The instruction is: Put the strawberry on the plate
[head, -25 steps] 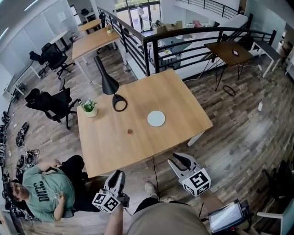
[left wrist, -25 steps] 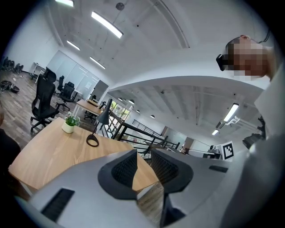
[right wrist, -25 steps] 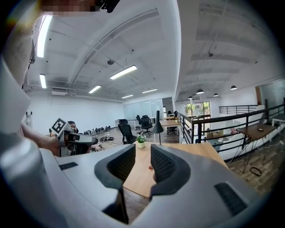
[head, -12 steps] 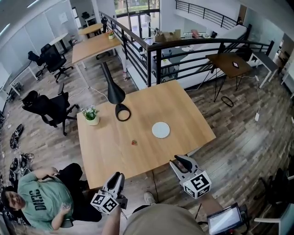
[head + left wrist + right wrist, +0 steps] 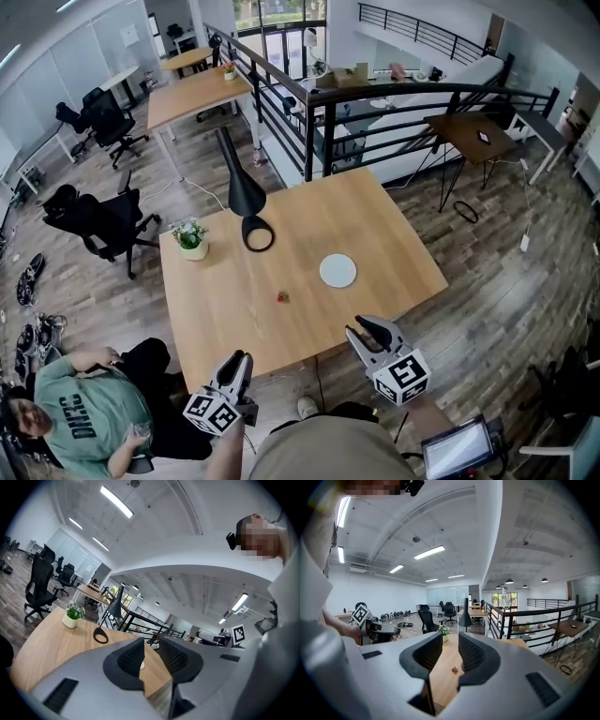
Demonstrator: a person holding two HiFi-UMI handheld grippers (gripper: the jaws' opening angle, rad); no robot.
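As the strawberry (image 5: 282,297) lies untouched on the table (image 5: 216,309), both claws hang empty.
Clenched, the left gripper (image 5: 245,357) and right gripper (image 5: 359,327) hover off its near edge.

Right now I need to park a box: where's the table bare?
On the light wooden table: bare far right corner beyond the round white plate; bare near left, between the green potted plant and small red strawberry. Crowded where the black lamp stands beside the plant.

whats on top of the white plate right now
Nothing shows on the plate; its whole top is uncovered in the head view. The strawberry lies apart on the table.
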